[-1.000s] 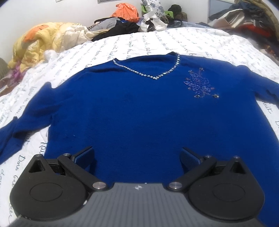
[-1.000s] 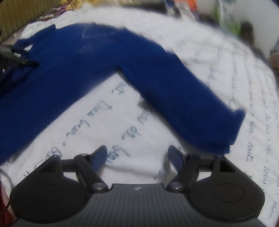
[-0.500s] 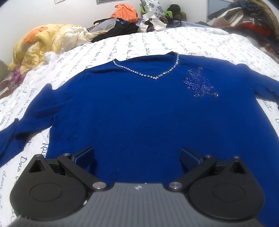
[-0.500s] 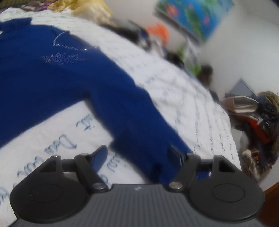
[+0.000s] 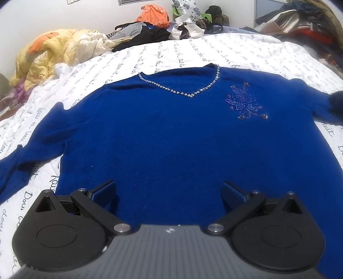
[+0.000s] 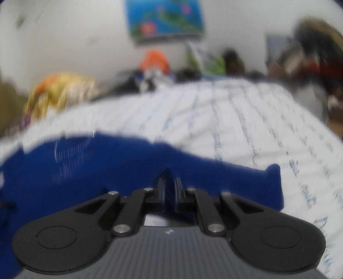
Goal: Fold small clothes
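A royal-blue sweater (image 5: 171,133) lies flat, front up, on the bed, with a rhinestone V-neck (image 5: 184,93) and a beaded motif (image 5: 244,103) on its chest. My left gripper (image 5: 169,188) hovers open over the sweater's lower hem, nothing between its fingers. In the blurred right wrist view, my right gripper (image 6: 169,178) has its jaws closing tight on the sweater's right sleeve (image 6: 235,178), blue fabric pinched between the pads. That sleeve shows as a raised, blurred bunch (image 5: 334,105) at the right edge of the left wrist view.
The bed has a white sheet with script print (image 5: 246,49). A yellow quilt (image 5: 55,51) is heaped at the far left. Piles of clothes and an orange bag (image 5: 154,15) line the far edge, with more clothes (image 5: 300,21) at the far right.
My right gripper rolled and swung onto the right sleeve, and its jaws went from wide open to shut on the fabric. The left gripper stayed still and open.
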The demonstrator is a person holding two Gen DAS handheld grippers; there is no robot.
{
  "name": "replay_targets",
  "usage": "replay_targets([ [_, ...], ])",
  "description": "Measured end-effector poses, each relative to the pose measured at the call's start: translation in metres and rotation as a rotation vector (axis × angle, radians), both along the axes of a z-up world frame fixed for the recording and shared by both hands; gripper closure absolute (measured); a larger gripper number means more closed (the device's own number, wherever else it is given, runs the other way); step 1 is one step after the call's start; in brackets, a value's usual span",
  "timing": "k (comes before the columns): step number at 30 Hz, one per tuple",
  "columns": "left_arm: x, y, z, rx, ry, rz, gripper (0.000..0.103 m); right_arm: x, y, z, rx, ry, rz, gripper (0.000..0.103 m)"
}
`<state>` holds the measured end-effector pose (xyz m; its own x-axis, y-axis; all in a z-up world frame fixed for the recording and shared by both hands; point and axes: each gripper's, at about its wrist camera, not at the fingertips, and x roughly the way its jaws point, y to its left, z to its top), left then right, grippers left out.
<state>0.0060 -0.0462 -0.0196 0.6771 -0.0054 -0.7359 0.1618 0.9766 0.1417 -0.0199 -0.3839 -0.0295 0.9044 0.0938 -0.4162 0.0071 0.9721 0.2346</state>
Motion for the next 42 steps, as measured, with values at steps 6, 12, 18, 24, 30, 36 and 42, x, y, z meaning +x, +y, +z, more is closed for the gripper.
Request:
replay_targets([
  [6,0.0,0.005,0.001,-0.004,-0.004,0.008,0.0,0.019,0.027,-0.021,-0.184,0.129,0.007,0.089],
  [12,0.003,0.008,0.0,-0.023,0.01,0.016,0.0,0.022,0.046,-0.027,-0.317,0.127,0.024,0.078],
  [18,0.006,0.017,0.001,-0.02,-0.002,0.034,0.0,0.028,0.061,-0.023,-0.364,0.145,0.044,0.097],
  [24,0.012,0.039,0.003,-0.046,0.001,0.086,0.0,0.016,0.043,0.023,-0.109,-0.048,-0.096,0.098],
  [30,0.012,0.058,0.006,-0.059,-0.014,0.131,0.0,0.011,0.023,0.076,0.288,-0.274,-0.169,0.098],
  [36,0.012,0.078,0.002,-0.068,-0.003,0.178,0.0,0.044,0.05,0.074,0.522,-0.248,-0.109,0.098],
  [42,0.009,0.098,0.003,-0.071,-0.011,0.22,0.0,0.095,0.131,0.065,0.495,-0.17,0.041,0.098],
])
